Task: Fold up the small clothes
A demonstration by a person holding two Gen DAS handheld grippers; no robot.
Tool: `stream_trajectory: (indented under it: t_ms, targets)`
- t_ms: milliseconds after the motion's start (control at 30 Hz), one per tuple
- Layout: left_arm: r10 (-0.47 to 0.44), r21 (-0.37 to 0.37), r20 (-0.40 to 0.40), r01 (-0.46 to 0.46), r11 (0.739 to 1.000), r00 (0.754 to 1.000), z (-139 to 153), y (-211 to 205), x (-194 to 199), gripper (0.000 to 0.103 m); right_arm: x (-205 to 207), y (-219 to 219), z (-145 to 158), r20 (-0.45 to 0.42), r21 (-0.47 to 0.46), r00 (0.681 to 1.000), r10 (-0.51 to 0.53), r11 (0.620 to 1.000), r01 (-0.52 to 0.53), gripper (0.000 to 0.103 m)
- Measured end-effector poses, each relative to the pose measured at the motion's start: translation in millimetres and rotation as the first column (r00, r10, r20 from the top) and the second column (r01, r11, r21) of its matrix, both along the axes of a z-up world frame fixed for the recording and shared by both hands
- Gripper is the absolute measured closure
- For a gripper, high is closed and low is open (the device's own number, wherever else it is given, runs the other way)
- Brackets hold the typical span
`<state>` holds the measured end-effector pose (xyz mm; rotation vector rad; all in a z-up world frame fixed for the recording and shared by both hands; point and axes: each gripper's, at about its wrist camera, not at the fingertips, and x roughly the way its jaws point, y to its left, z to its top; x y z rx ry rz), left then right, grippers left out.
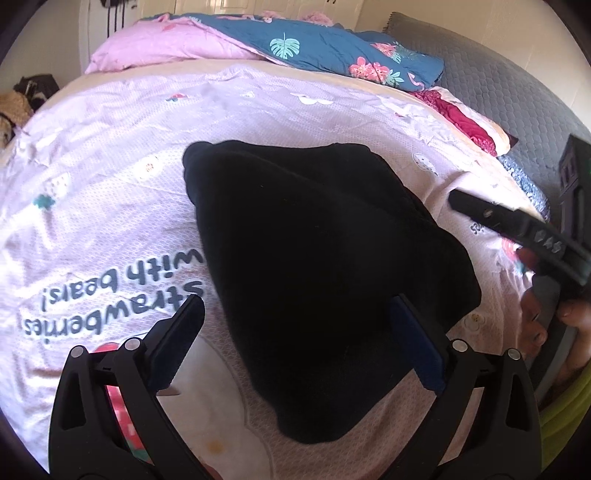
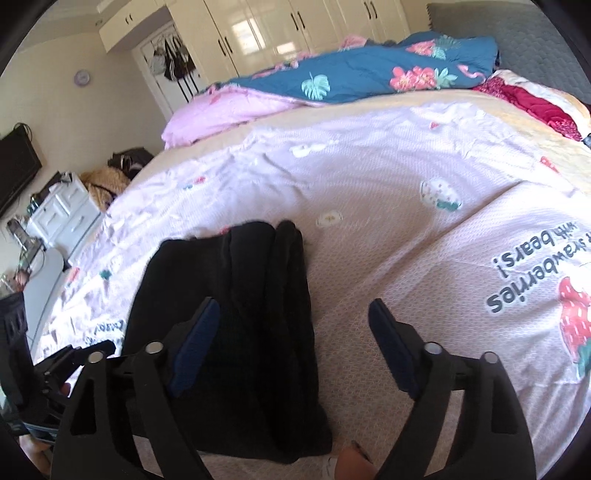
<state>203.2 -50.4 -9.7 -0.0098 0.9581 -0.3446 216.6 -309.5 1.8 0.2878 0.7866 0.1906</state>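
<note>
A black garment (image 1: 317,266) is lying bunched in a rough heap on the pale pink bedspread (image 1: 110,177) of the bed, near the middle of the cover in the left wrist view. In the right wrist view the same black garment (image 2: 236,325) is showing soft lengthwise folds and is sitting toward the near left of the frame.

The left gripper (image 1: 295,339) is hovering over the near part of the garment with its fingers (image 1: 177,339) spread wide apart, gripping nothing; its right finger is showing against the black cloth, while the left one is over the printed lettering (image 1: 110,299) on the bedspread. Whether either finger is touching the fabric is not clear.

The right gripper (image 2: 295,347) is also standing with its fingers (image 2: 391,350) wide apart and holding nothing; its left finger is showing over the garment's right edge and its right finger over bare bedspread. In the left wrist view the right gripper (image 1: 517,229) is appearing at the right edge, just beside the garment.

At the far side of the bed a blue floral quilt (image 1: 332,48) is lying crumpled, with a pink blanket (image 1: 166,48) to its left. White wardrobes (image 2: 295,26) are standing beyond.
</note>
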Motion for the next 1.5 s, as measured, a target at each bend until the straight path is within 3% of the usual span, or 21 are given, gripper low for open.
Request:
stream_trajectory:
  t_ms: [167, 333, 733, 900, 1300, 1500]
  targets:
    - [0.01, 0.025, 0.036, -0.011, 1.0, 0.999, 11, 6, -9, 0.01, -24, 5, 16, 0.071, -0.01, 0.997, 0.003, 1.0, -0.003, 0.011]
    - [0.05, -0.028, 0.048, -0.049, 0.998, 0.998, 23, 13, -16, 0.009, -56, 10, 25, 0.135, -0.074, 0.991, -0.002, 0.997, 0.013, 0.005]
    - [0.071, -0.006, 0.169, -0.071, 0.997, 0.983, 44, 22, -72, 0.009, -121, 17, 28, 0.21, -0.093, 0.977, -0.029, 0.994, 0.049, 0.005]
    - [0.078, -0.029, 0.183, -0.074, 0.997, 0.98, 45, 27, -97, 0.009, -150, 25, 36, 0.259, -0.125, 0.965, -0.033, 0.99, 0.067, 0.004]
    - [0.131, -0.064, 0.191, -0.121, 0.991, 0.973, 43, 45, -145, 0.009, -214, 45, 32, 0.228, -0.168, 0.973, -0.033, 0.983, 0.072, 0.004]
    - [0.118, -0.03, 0.181, -0.114, 0.993, 0.976, 34, 39, -156, 0.009, -225, 60, 21, 0.202, -0.221, 0.979, -0.016, 0.973, 0.061, 0.004]
